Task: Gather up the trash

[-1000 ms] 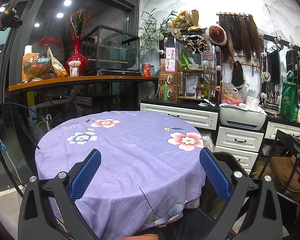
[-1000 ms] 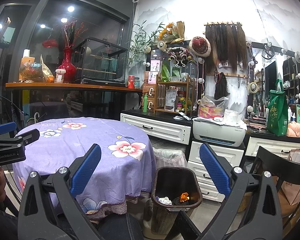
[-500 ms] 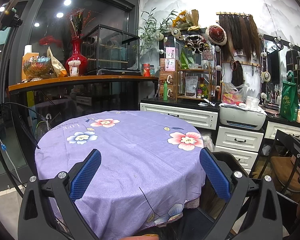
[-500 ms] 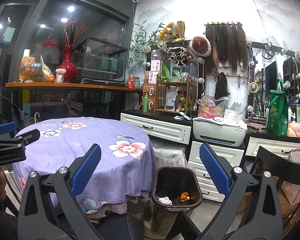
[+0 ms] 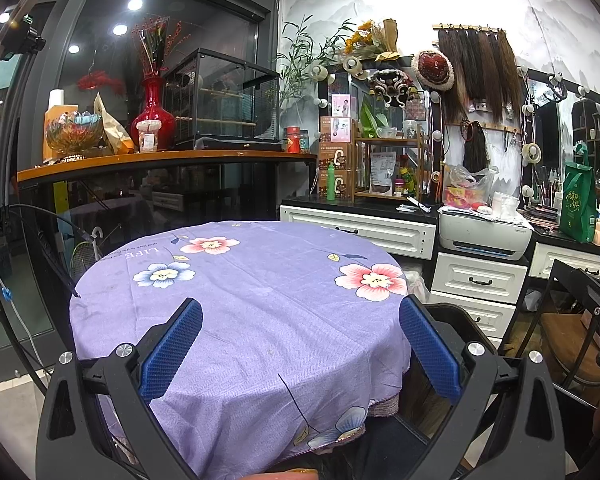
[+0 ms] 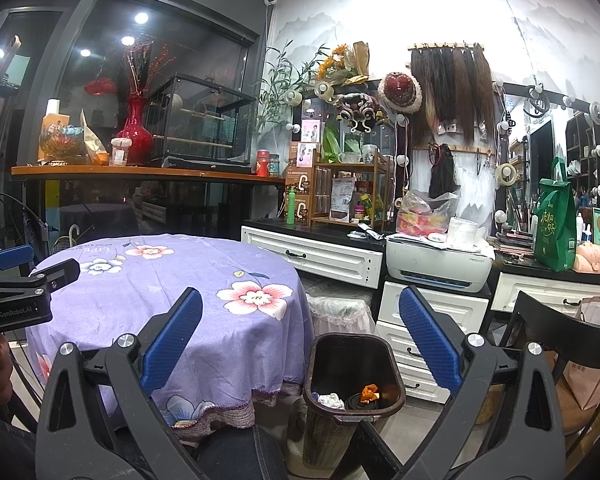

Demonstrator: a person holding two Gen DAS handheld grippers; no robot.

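Note:
A dark trash bin [image 6: 354,392] stands on the floor right of the round table [image 6: 172,276]. Inside it lie a white crumpled scrap [image 6: 331,401], an orange scrap [image 6: 370,392] and a dark round piece [image 6: 354,402]. My right gripper [image 6: 300,336] is open and empty, held above and in front of the bin. My left gripper [image 5: 300,344] is open and empty over the near part of the purple flowered tablecloth [image 5: 260,300]. No trash shows on the cloth. The left gripper also shows at the left edge of the right wrist view [image 6: 24,284].
A black chair [image 6: 560,332] stands to the right of the bin. White drawers [image 6: 432,312] with a printer [image 6: 438,266] on top line the back wall. A bagged second bin [image 6: 338,312] sits behind the table. A wooden shelf [image 5: 160,160] holds a red vase [image 5: 153,116].

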